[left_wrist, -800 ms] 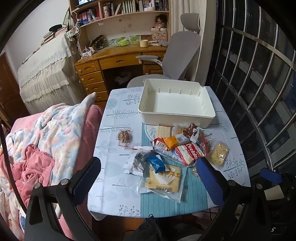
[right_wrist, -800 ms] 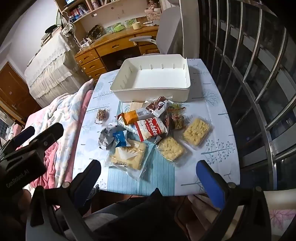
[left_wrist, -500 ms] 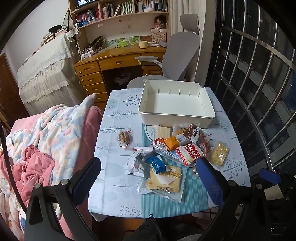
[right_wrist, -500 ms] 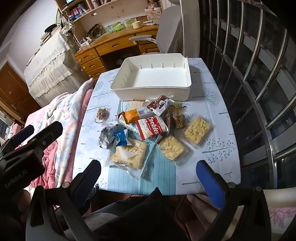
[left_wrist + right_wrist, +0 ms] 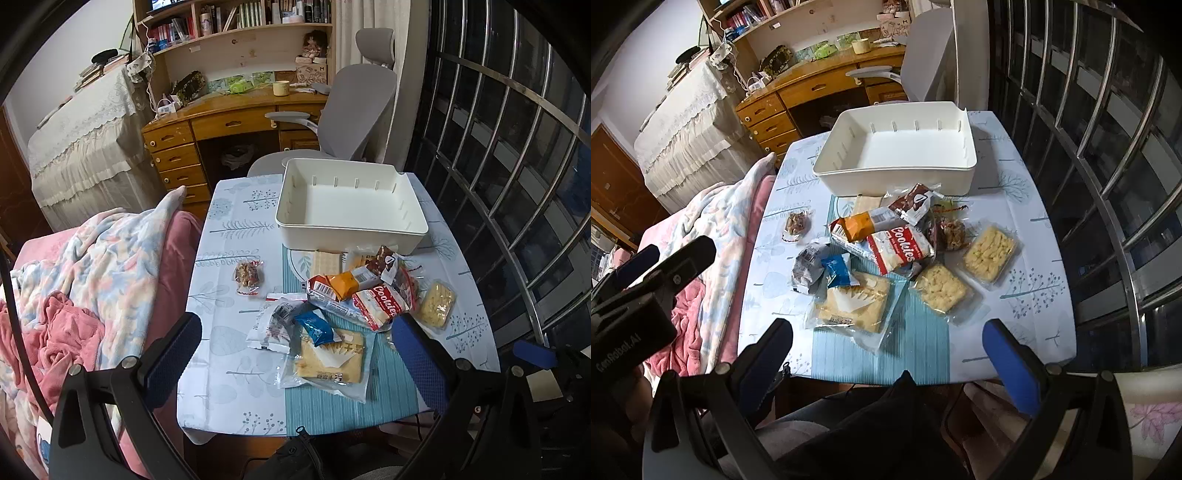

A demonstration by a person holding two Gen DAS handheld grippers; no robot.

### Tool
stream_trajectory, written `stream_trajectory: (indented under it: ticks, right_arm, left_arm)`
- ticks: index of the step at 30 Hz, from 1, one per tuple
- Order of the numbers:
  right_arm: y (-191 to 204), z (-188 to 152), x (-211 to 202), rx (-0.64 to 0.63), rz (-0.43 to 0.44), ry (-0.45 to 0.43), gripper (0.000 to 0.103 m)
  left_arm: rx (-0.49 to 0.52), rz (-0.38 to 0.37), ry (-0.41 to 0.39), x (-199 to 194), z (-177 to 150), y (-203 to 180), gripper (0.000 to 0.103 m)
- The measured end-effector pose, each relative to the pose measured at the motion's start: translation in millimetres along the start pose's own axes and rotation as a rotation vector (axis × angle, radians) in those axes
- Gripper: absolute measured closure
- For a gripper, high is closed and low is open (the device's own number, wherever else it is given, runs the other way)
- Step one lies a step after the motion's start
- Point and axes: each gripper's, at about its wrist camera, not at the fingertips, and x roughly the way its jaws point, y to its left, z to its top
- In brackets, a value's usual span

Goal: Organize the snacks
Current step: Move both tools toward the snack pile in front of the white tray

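A white bin (image 5: pixel 351 236) (image 5: pixel 894 181) stands empty at the far side of the small table (image 5: pixel 236 369). In front of it lie several snack packets in a loose heap: a red-and-white cookies pack (image 5: pixel 380 304) (image 5: pixel 901 249), an orange pack (image 5: pixel 340 282), a blue packet (image 5: pixel 316 326), a large cracker pack (image 5: pixel 328 360) (image 5: pixel 855 302) and two yellow crisp-rice packs (image 5: pixel 990 253) (image 5: pixel 942 286). A small nut bar (image 5: pixel 247 275) (image 5: pixel 796 223) lies apart to the left. My left gripper (image 5: pixel 295 325) and my right gripper (image 5: pixel 886 328) hover open above the table's near edge, with nothing between their fingers.
A pink and pastel blanket (image 5: pixel 92 266) is bunched on the bed at the left of the table. A grey office chair (image 5: pixel 354 110) and a wooden desk (image 5: pixel 229 122) stand behind it. Metal window bars (image 5: pixel 517 166) run along the right. A person's dark-clothed lap (image 5: pixel 886 424) is at the near edge.
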Motion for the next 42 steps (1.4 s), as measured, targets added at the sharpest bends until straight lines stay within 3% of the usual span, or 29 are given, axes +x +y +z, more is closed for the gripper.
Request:
stream_trajectory:
  ticks: [14, 28, 36, 42]
  right_arm:
    - [32, 1, 3, 0.019, -0.035, -0.072, 0.000]
    - [45, -3, -1, 0.034, -0.111, -0.144, 0.000]
    - [52, 6, 7, -0.099, -0.138, -0.154, 0.000]
    - [40, 16, 22, -0.219, -0.118, -0.131, 0.000]
  left_arm:
    - [0.015, -0.005, -0.073, -11, 8, 41, 0.001]
    - [0.033, -0.099, -0.027, 6, 9, 66, 0.001]
    - [-0.010, -0.099, 0.034, 25, 7, 72, 0.001]
    - [-0.108, -0.080, 0.102, 43, 7, 78, 0.001]
